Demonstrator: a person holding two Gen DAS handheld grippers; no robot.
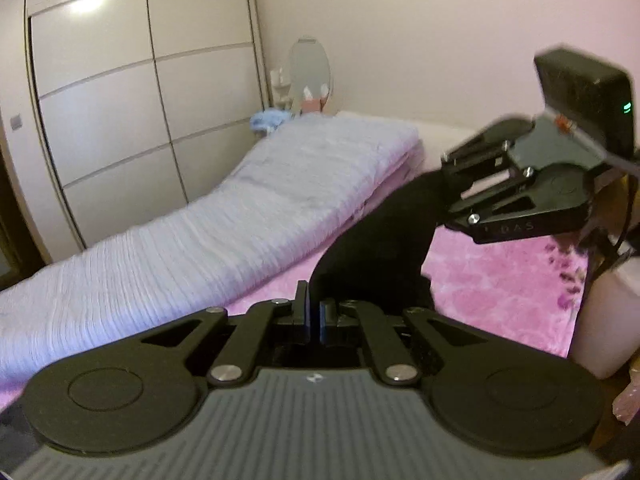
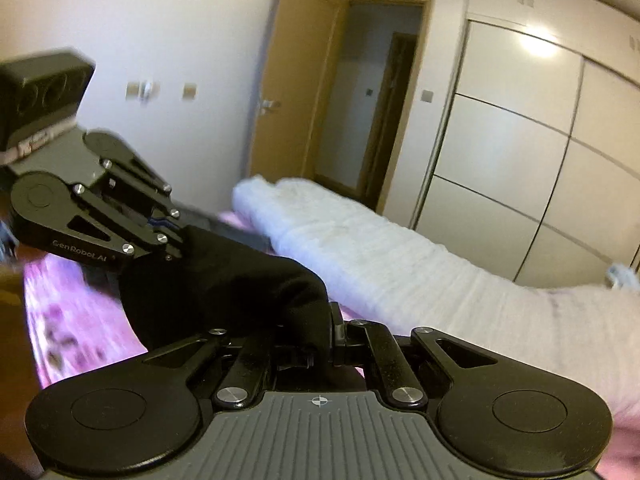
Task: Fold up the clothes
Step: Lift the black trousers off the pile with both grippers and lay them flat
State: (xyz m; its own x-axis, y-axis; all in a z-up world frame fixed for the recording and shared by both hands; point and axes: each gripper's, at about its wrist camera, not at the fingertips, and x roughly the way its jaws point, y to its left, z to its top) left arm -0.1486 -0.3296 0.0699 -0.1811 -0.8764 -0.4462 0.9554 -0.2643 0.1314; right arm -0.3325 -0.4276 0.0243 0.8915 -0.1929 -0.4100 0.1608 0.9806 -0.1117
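A black garment (image 1: 376,248) hangs stretched between both grippers above the bed. In the left wrist view my left gripper (image 1: 314,300) sits at the bottom centre, shut on one end of the cloth. My right gripper (image 1: 445,184) comes in from the upper right, shut on the other end. The right wrist view shows the same from the other side. There the black garment (image 2: 224,288) runs from my right gripper (image 2: 326,320) up to my left gripper (image 2: 180,246) at the upper left. The cloth hides the fingertips of both.
A pink fuzzy blanket (image 1: 492,292) covers the bed, with a long folded pale quilt (image 1: 224,216) lying along it. A white sliding wardrobe (image 1: 120,100) stands beyond the bed. An oval mirror (image 1: 310,72) is in the far corner. A wooden door (image 2: 296,80) stands open.
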